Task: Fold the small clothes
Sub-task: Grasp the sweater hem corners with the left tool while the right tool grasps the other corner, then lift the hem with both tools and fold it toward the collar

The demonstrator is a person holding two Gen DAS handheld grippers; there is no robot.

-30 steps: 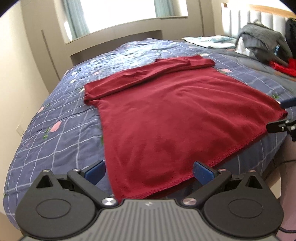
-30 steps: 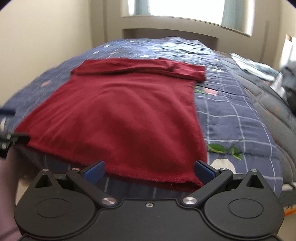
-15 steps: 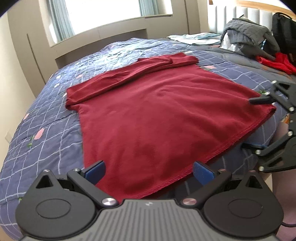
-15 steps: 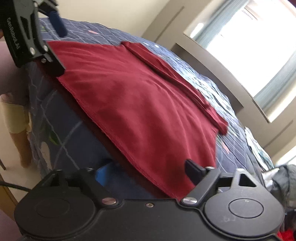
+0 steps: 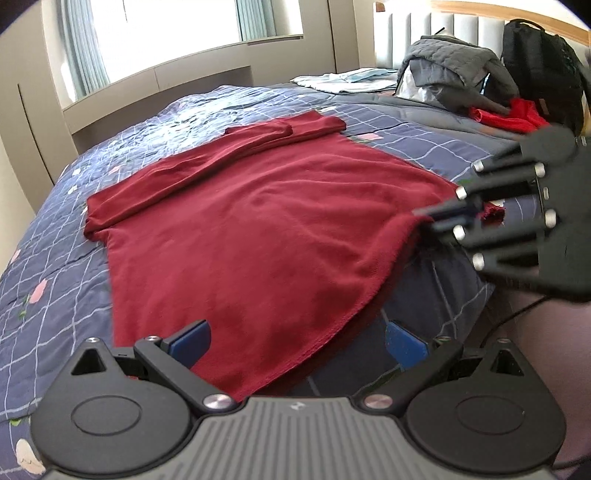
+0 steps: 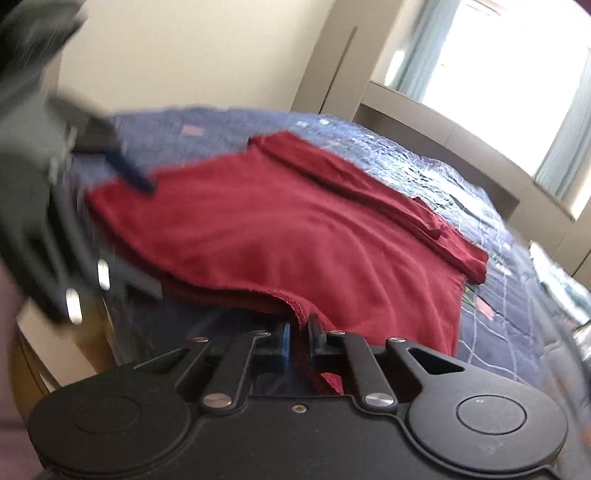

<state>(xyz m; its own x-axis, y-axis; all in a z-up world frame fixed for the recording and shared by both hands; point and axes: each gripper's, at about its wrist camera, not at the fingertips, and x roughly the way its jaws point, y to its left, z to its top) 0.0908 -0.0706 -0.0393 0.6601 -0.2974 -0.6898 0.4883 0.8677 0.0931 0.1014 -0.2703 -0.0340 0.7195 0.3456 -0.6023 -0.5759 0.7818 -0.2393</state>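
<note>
Right gripper pinches one hem corner of the red garment; left gripper waits wide at the other.

The red garment (image 5: pixel 258 229) lies flat on the bed (image 5: pixel 55 258), sleeves folded across its top. The right gripper (image 6: pixel 299 332) has its jaws closed on the hem, likely to lift it for a fold. The left gripper (image 5: pixel 295 339) hovers with jaws wide over the lower hem edge. Upper right of the left view: grey jacket (image 5: pixel 454 62), black backpack (image 5: pixel 543 62), well apart.

A home bedroom: a bed under a blue checked quilt (image 5: pixel 66 258), padded headboard (image 5: pixel 443 26), curtained window (image 5: pixel 177 22), and a backpack (image 5: pixel 539 59) beside piled clothes (image 5: pixel 454 70).
</note>
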